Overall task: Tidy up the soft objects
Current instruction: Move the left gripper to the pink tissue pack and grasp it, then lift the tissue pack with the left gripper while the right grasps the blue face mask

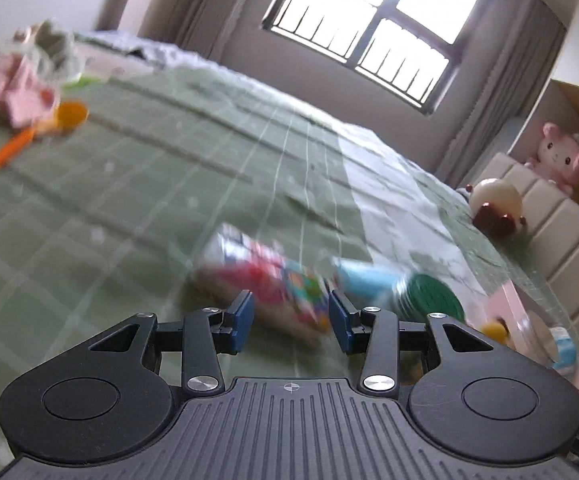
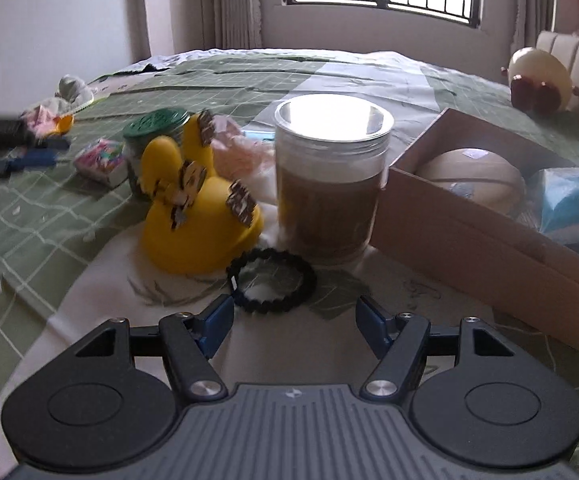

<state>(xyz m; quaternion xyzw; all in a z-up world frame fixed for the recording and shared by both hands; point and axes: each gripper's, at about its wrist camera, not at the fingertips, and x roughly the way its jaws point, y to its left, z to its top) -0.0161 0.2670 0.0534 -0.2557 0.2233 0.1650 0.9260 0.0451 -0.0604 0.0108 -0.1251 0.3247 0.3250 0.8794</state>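
Observation:
In the left wrist view my left gripper [image 1: 291, 316] is open, its blue pads on either side of a small colourful packet [image 1: 265, 284] lying on the green checked bedspread [image 1: 129, 184]; the view is blurred. In the right wrist view my right gripper [image 2: 293, 320] is open and empty, just short of a black bead bracelet [image 2: 271, 280]. Behind it stand a yellow plush toy [image 2: 197, 208] and a clear jar [image 2: 329, 184]. A cardboard box [image 2: 481, 224] at the right holds a beige round cushion [image 2: 469, 180] and a blue soft pack [image 2: 569, 200].
A green-lidded jar [image 1: 429, 296] and a light blue object [image 1: 369, 280] lie right of the packet. Pink and orange toys [image 1: 29, 108] lie far left. A round cream plush [image 2: 539, 76] sits by the padded headboard [image 1: 561, 240]. A pink plush [image 1: 561, 160] sits behind it.

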